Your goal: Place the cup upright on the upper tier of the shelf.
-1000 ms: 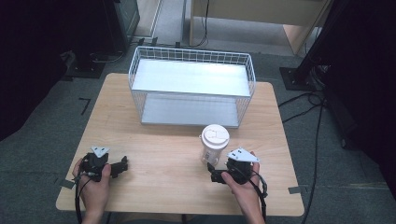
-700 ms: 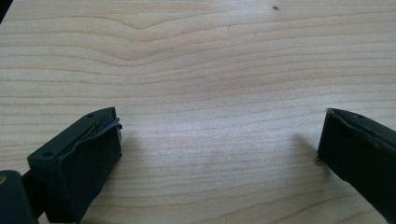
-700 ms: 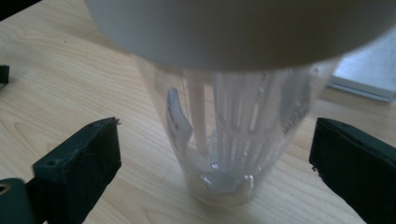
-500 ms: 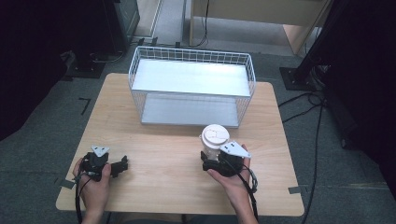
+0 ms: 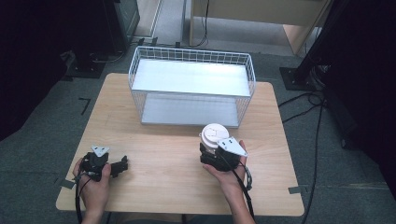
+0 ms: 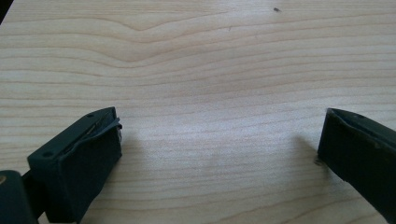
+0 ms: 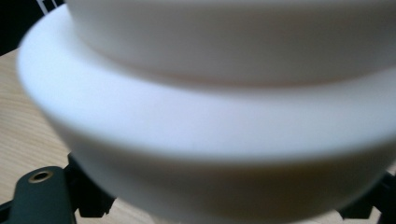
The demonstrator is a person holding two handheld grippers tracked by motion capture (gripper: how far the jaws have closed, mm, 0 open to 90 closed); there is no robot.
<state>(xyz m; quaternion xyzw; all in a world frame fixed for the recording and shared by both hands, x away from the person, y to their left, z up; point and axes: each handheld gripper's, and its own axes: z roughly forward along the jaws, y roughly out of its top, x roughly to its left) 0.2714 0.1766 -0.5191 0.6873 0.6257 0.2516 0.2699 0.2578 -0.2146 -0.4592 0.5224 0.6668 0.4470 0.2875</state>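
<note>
Cup: one white cup with a lid (image 5: 214, 135) stands on the table (image 5: 163, 140), near the right side, just in front of the wire basket (image 5: 192, 86).
Right tongs: my right gripper (image 5: 212, 151) is at the cup. In the right gripper view the cup (image 7: 210, 116) sits very close between the two black jaws. I think the jaws are around its lower part, but I cannot tell if they squeeze it yet or just sit beside it.
Left tongs: my left gripper (image 5: 122, 164) rests low over the near left part of the table. In the left gripper view (image 6: 219, 154) its jaws are wide apart with only bare wood between them. It holds nothing.
Risk one: the cup is tall and light, I think. If I push it from the side before I close, it could tip over.
Risk two: if I squeeze too hard, the soft wall could bend and the lid could pop off. If I squeeze too little, the cup could slip when I lift.
Risk three: the basket is just behind the cup. If I lift low and go far, the cup could hit the wire wall.
Count: one cup, one lid, one basket, one table, two grippers.
</note>
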